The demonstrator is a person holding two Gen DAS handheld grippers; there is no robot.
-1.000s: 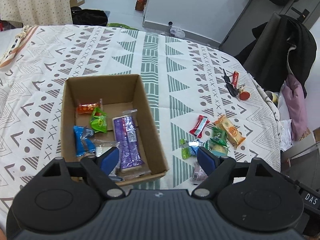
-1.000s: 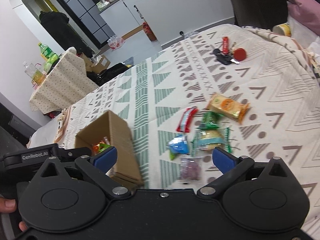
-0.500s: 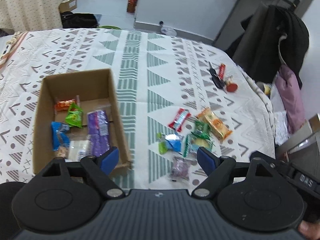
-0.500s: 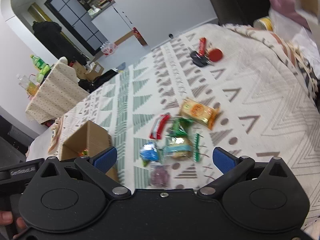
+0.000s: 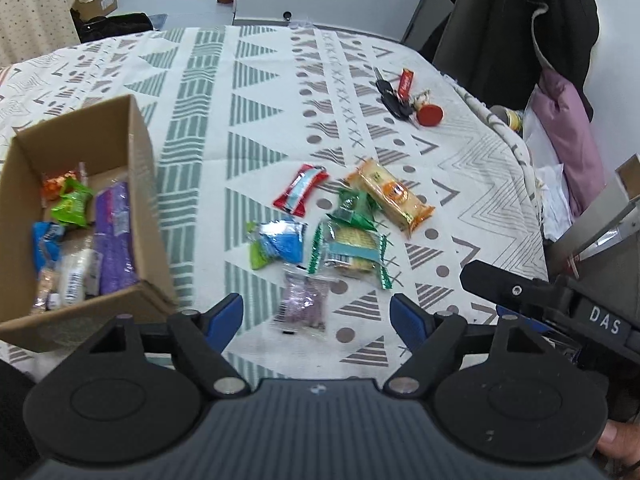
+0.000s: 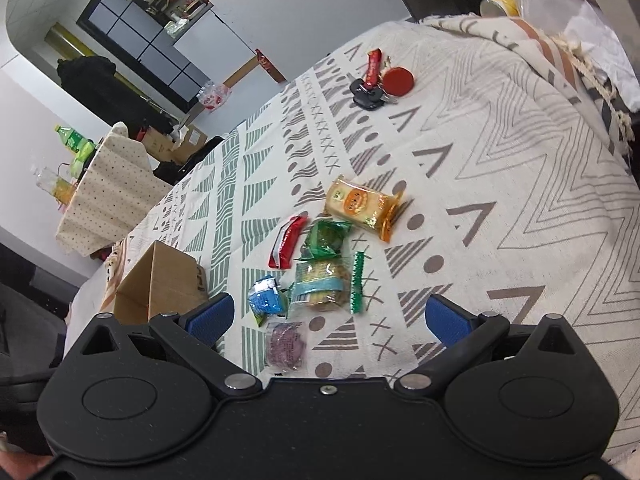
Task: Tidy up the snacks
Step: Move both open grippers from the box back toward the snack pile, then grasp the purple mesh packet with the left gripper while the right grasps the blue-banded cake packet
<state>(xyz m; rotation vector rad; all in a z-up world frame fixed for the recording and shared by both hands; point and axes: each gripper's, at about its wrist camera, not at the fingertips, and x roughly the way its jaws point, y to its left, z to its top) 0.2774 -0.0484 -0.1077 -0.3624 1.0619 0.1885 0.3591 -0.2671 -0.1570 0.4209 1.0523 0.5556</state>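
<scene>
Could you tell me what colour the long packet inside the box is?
Purple packet; left wrist view.

Open patterned tablecloth runs between the cardboard box at the left edge and the snack cluster.

One cardboard box left of the tool, six loose snack packets ahead, one key bunch beyond.
</scene>
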